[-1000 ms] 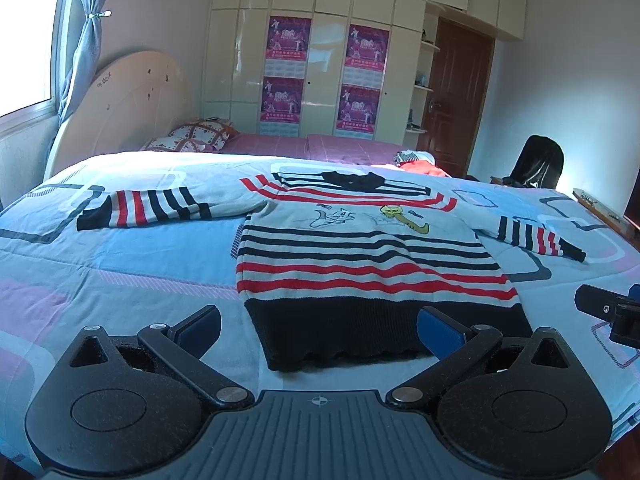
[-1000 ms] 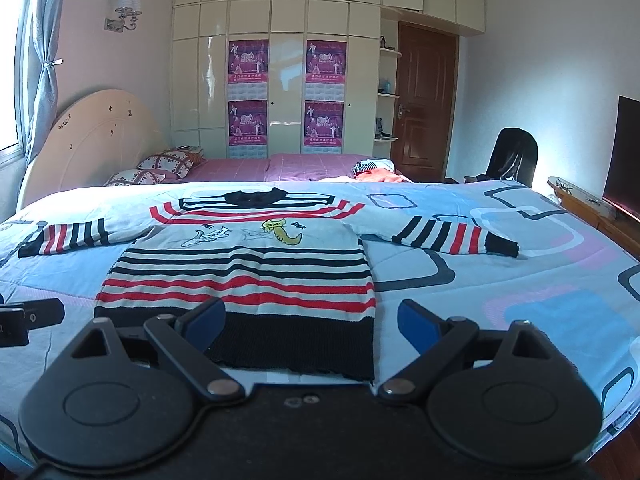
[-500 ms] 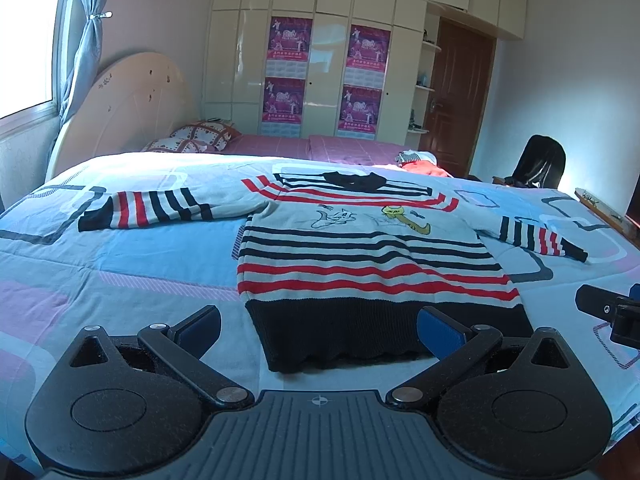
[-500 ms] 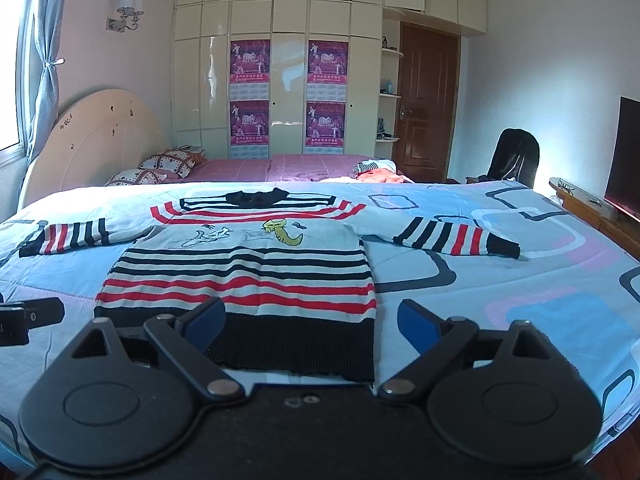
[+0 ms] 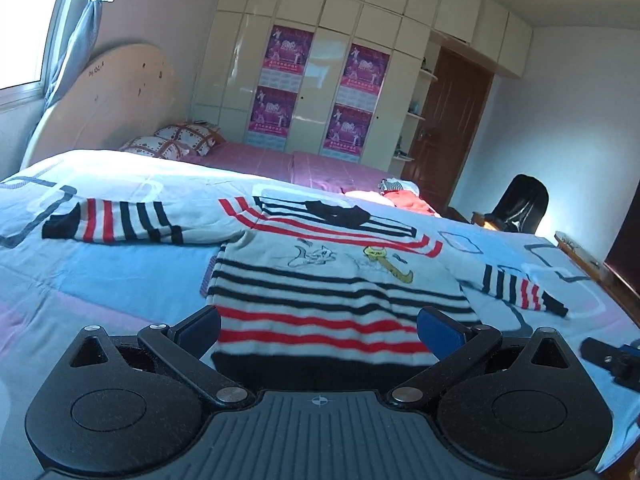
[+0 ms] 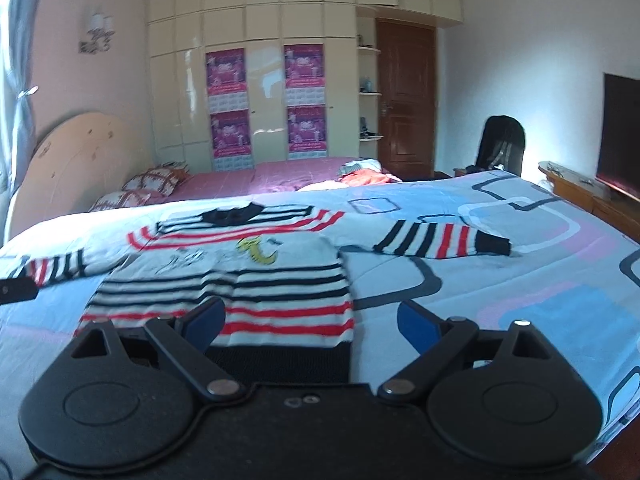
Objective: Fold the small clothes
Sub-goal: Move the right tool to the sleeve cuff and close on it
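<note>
1. The left tongs (image 5: 318, 330) and right tongs (image 6: 310, 326) are both spread wide, holding nothing, just above the sweater's dark bottom edge.
2. The striped sweater (image 5: 332, 284) lies flat on the bed (image 5: 100, 276), sleeves out.
3. Pillows (image 5: 176, 142) sit far behind.

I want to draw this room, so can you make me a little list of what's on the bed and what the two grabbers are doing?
bed: blue patterned cover
sweater: striped, flat, sleeves spread, not folded
pillows: by headboard
left gripper: open, over hem
right gripper: open, over hem corner
</note>
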A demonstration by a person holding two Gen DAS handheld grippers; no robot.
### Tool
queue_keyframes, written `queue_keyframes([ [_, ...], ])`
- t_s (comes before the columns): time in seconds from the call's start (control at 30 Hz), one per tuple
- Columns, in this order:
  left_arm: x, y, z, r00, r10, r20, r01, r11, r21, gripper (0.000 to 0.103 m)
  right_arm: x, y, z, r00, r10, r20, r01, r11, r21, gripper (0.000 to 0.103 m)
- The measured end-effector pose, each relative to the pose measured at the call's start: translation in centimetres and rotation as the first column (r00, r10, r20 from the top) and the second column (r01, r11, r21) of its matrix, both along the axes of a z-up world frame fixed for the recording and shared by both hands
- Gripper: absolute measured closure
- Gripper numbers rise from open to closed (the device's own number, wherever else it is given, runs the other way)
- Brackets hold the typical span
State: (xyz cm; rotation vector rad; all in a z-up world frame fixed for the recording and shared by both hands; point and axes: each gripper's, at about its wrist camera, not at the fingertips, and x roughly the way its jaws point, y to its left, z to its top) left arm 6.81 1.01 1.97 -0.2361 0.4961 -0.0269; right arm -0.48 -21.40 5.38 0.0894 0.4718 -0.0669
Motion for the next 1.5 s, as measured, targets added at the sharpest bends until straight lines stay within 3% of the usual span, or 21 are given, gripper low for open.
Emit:
queue_keyframes([
  [0.27, 10.1, -2.0, -1.2, 1.0, 0.019, -0.017, -0.018, 0.999, 0.031, 0.0, 7.8, -8.5, -1.5, 0.984, -0.176, 0.014, 0.173, 0.979, 0.103, 0.013],
  [0.53, 21.0, -4.8, -5.2, 0.993, 0.076, -0.087, -0.07, 0.995, 0.064, 0.0, 17.7, -17.2, -5.7, 0.948, -0.317, -0.019, 0.316, 0.933, 0.173, 0.014],
  [0.77, 27.3, -6.4, -9.0, 0.974, 0.118, -0.193, -0.101, 0.991, 0.092, 0.0, 24.8, -24.8, -11.2, 0.893, -0.435, -0.113, 0.448, 0.847, 0.286, 0.015],
  [0.97, 29.4, -7.3, -10.8, 0.961, 0.113, -0.251, -0.088, 0.99, 0.108, 0.0, 27.0, -30.6, -15.8, 0.837, -0.508, -0.202, 0.538, 0.698, 0.472, 0.017],
  [1.03, 30.1, -7.6, -11.0, 0.96, 0.108, -0.26, -0.082, 0.99, 0.111, 0.0, 27.4, -31.3, -16.1, 0.844, -0.507, -0.175, 0.521, 0.699, 0.49, 0.019],
  [1.07, 30.4, -7.8, -11.0, 0.959, 0.106, -0.261, -0.078, 0.99, 0.113, 0.0, 27.7, -31.5, -16.2, 0.847, -0.504, -0.169, 0.515, 0.699, 0.496, 0.022],
  [1.1, 30.6, -7.9, -11.1, 0.959, 0.102, -0.263, -0.073, 0.991, 0.115, 0.0, 27.8, -31.5, -16.4, 0.848, -0.504, -0.164, 0.512, 0.7, 0.498, 0.035],
  [1.13, 31.0, -8.1, -11.2, 0.959, 0.097, -0.265, -0.068, 0.991, 0.116, 0.0, 28.1, -31.8, -16.5, 0.855, -0.494, -0.159, 0.5, 0.701, 0.508, 0.054],
  [1.17, 31.3, -8.3, -11.3, 0.959, 0.092, -0.268, -0.062, 0.991, 0.119, 0.0, 28.5, -32.2, -17.0, 0.861, -0.477, -0.178, 0.493, 0.695, 0.524, 0.092],
  [1.27, 32.1, -8.8, -11.4, 0.958, 0.08, -0.276, -0.047, 0.991, 0.123, 0.0, 28.2, -32.9, -17.8, 0.863, -0.471, -0.184, 0.482, 0.658, 0.578, 0.091],
  [1.37, 32.7, -9.1, -11.3, 0.96, 0.073, -0.271, -0.04, 0.991, 0.127, 0.0, 27.8, -33.1, -17.9, 0.875, -0.459, -0.154, 0.449, 0.649, 0.614, 0.078],
  [1.5, 33.0, -8.3, -11.1, 0.958, 0.091, -0.271, -0.061, 0.991, 0.116, 0.0, 27.8, -34.2, -17.9, 0.858, -0.487, -0.165, 0.469, 0.61, 0.639, 0.081],
])
